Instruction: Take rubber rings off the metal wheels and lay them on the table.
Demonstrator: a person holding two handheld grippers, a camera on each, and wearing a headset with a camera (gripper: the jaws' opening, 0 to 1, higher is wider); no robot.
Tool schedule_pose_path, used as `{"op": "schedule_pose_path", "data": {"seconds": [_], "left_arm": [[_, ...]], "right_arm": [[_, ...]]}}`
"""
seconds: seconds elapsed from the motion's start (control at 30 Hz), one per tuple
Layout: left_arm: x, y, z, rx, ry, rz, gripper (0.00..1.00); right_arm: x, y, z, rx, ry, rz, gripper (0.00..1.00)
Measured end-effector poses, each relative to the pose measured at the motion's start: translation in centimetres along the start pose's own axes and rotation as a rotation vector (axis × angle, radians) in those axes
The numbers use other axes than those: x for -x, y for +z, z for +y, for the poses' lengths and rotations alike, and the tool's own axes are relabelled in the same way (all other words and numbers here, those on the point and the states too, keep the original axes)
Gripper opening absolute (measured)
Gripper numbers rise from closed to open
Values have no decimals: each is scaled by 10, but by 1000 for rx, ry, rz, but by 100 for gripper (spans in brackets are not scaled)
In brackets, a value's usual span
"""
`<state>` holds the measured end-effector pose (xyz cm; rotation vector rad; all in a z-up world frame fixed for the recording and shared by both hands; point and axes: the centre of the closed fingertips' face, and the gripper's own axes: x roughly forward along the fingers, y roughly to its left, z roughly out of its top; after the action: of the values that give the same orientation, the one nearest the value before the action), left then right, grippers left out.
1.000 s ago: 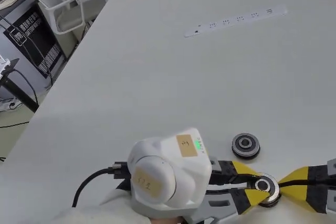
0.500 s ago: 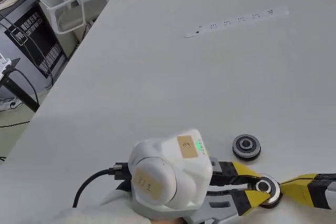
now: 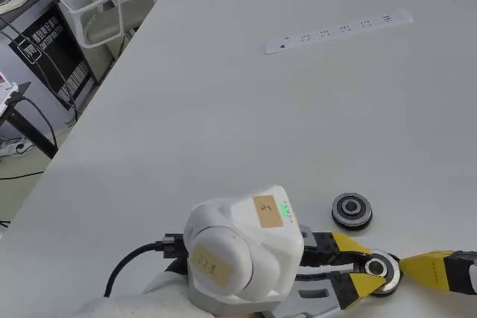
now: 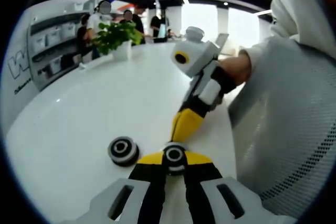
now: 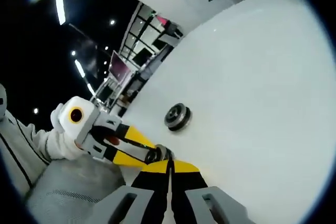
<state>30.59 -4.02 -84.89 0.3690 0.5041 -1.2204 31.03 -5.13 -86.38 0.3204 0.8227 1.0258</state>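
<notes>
Left hand-held gripper [image 3: 364,267] clamps the metal wheel [image 3: 380,266] at five o'clock on the counter [image 3: 261,109]. Right hand-held gripper [image 5: 168,163], jaws pressed together, noses in from three o'clock. Its bite on the rubber ring [image 3: 390,282] is unclear, so a pull could slip off or yank the wheel free. Second wheel [image 3: 351,210] sits at eleven o'clock.

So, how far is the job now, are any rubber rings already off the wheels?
No loose ring lies on the table yet. In hand: the left gripper clamps one wheel, and the right gripper, jaws together, is at its rim; whether it pinches the ring is unclear. Left: that ring, then the second wheel, dark ring on.
</notes>
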Motion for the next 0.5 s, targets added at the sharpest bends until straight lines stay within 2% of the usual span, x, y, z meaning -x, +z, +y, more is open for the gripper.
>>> {"op": "schedule_pose_path", "data": {"seconds": [0.03, 0.07, 0.23, 0.5], "left_arm": [[0, 0, 0, 0, 1, 0, 13], [0, 0, 0, 2, 1, 0, 13], [0, 0, 0, 0, 4, 3, 13], [0, 0, 1, 4, 7, 2, 12]], "right_arm": [[-1, 0, 2, 60, -14, 13, 0], [-1, 0, 2, 89, -22, 21, 0], [-2, 0, 2, 131, -27, 22, 0], [-2, 3, 1, 280, -67, 40, 0]]}}
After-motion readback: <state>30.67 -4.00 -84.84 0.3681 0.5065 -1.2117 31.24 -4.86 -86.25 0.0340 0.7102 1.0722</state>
